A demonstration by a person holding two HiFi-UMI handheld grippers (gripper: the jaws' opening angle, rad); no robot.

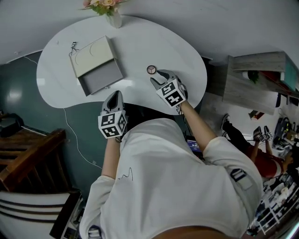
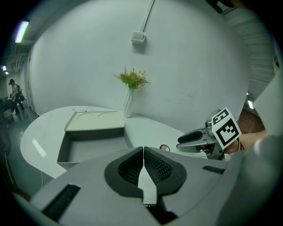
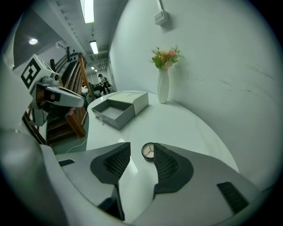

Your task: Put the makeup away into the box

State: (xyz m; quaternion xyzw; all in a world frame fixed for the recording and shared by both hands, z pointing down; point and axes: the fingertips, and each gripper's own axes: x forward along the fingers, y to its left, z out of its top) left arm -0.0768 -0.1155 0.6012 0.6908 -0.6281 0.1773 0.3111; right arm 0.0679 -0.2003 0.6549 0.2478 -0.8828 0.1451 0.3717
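Note:
A small round makeup compact [image 1: 151, 69] with a pale, sectioned top lies on the white table [image 1: 140, 42]. My right gripper [image 1: 158, 77] hovers just short of it, and in the right gripper view the compact [image 3: 148, 151] sits just beyond the tips of that open gripper [image 3: 141, 148], touching neither pad. The grey box [image 1: 96, 65] stands at the table's left with its drawer [image 1: 102, 78] pulled out and its inside bare. My left gripper [image 1: 114, 97] is at the near table edge, right of the drawer, shut on nothing [image 2: 143, 152]. The left gripper view also shows the box [image 2: 90, 132], the compact [image 2: 164, 148] and the right gripper [image 2: 196, 137].
A vase of flowers [image 1: 112, 14] stands at the table's far edge, and a thin cable [image 1: 74, 46] lies beside the box. A wooden staircase [image 1: 28, 154] is on the left. A shelf unit [image 1: 261, 79] and a seated person [image 1: 261, 154] are on the right.

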